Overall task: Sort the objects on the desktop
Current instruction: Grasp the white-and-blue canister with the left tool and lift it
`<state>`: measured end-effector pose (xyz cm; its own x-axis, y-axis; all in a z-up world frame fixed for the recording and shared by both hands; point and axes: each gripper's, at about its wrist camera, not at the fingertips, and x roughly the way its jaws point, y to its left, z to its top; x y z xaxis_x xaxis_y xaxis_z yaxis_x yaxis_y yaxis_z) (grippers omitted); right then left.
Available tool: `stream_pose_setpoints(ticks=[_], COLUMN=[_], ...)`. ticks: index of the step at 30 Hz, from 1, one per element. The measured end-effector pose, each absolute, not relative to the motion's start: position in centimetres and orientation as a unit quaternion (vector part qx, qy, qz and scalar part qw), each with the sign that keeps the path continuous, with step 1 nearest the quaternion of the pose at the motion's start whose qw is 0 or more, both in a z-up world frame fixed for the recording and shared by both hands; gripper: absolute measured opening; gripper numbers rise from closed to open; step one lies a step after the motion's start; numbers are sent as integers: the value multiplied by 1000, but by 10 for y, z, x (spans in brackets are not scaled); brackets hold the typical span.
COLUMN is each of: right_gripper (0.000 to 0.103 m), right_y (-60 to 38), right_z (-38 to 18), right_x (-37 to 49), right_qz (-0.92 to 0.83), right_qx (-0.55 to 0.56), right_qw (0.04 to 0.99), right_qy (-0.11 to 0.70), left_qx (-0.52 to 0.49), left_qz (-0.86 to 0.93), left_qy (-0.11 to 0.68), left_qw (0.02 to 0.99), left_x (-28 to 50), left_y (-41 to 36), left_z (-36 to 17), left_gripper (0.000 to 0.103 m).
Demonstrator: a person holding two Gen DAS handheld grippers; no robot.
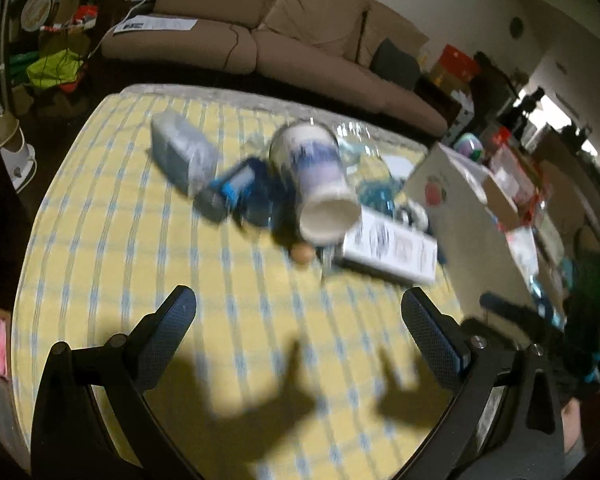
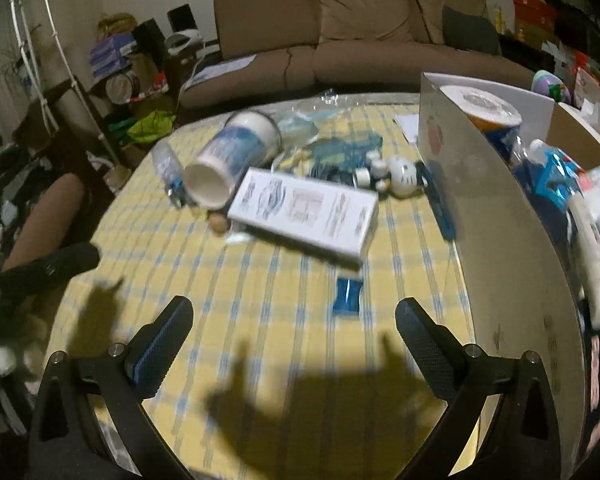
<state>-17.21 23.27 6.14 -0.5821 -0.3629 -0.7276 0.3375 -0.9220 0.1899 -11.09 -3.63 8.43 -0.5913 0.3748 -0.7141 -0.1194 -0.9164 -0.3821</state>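
The loose desktop objects lie in a heap on the far half of the table [image 2: 260, 320], which wears a yellow and blue checked cloth: a white and blue cup [image 2: 232, 156] tipped on its side with its mouth toward the cameras, a flat white printed box [image 2: 304, 212] just in front of it, a small brown round thing [image 2: 219, 224] near the cup's mouth, a clear plastic bottle [image 1: 184, 152] lying down to the left, a white cat figurine [image 2: 402, 174] behind the box, and a blue packet [image 2: 347, 295] alone on the near cloth. To the right stands an open cardboard box [image 2: 500, 208], which already holds a roll of tape [image 2: 482, 106], blue packaging and other items too blurred to name; it is probably the sorting bin, set close so things can be dropped in. The left gripper [image 1: 300, 312] hovers above the near cloth, jaws spread wide and empty, facing the cup. The right gripper [image 2: 294, 320] is likewise wide and empty, and the blue packet lies between its fingers' line of sight, likely the nearest pick. A brown sofa [image 2: 340, 32] sits beyond the table.
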Motion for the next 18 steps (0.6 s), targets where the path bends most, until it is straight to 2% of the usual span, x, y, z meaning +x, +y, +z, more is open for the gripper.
stream_pose_setpoints(ticks=[8,13,15,16,18], right_gripper=[103,103,103,103,103], right_y=[242,242,242,243,247], right_z=[81,73,67,64,59], right_x=[-211,-208,-207,-206,-207], right_qz=[-888,-885,-884,-883,-881], right_qx=[398,403,408,411,415], right_qw=[211,219,217,216,214], right_qy=[-95,-83,-72,-69,-70], left_qx=[-431,-445,-450,-453,-441], left_qz=[890,891,889,887,891], left_qy=[-84,-27,-23,-32,-38], left_qw=[125,90,75,83,98], left_x=[-186,-211,-215,-216,-210], left_y=[10,37,39,38,40], left_z=[85,64,55,49,50], left_gripper=[103,101,88,76,65])
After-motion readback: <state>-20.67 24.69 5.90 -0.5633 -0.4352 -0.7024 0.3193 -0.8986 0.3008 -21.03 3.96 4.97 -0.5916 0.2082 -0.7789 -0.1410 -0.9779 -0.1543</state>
